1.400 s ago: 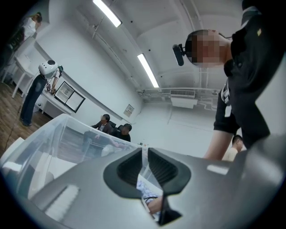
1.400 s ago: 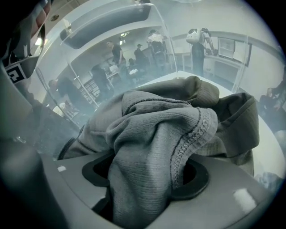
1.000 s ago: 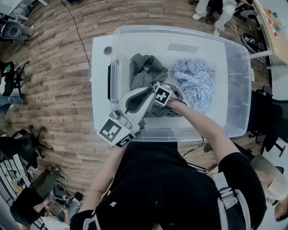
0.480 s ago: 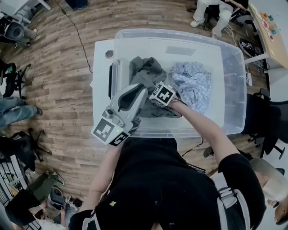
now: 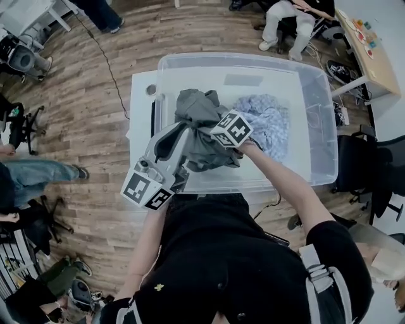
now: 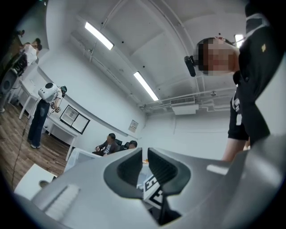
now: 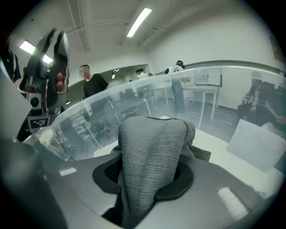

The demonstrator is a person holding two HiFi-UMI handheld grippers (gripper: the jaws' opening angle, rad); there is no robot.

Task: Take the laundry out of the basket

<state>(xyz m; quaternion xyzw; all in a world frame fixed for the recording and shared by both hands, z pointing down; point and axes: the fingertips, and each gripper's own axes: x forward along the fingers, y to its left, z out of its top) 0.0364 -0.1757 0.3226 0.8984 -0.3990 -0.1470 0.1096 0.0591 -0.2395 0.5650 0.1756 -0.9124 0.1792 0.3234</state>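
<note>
A clear plastic bin (image 5: 314, 114) stands on a white table (image 5: 140, 120). My right gripper (image 5: 213, 121) is shut on a grey garment (image 5: 197, 107) and holds it bunched up above the bin's left half. In the right gripper view the grey garment (image 7: 152, 143) fills the jaws and drapes over them. A blue and white patterned garment (image 5: 267, 123) lies in the bin to the right. My left gripper (image 5: 188, 131) reaches beside the grey cloth from the front left. Its jaws (image 6: 145, 156) stand a narrow gap apart with nothing between them.
The bin's near wall (image 5: 253, 180) runs just in front of my body. Wooden floor surrounds the table. Office chairs (image 5: 19, 114) stand at the left, a seated person (image 5: 288, 19) sits beyond the bin, and a desk (image 5: 367, 44) is at the far right.
My right gripper has risen with the grey garment, drawing it up out of the bin. The left gripper has lifted a little alongside it.
</note>
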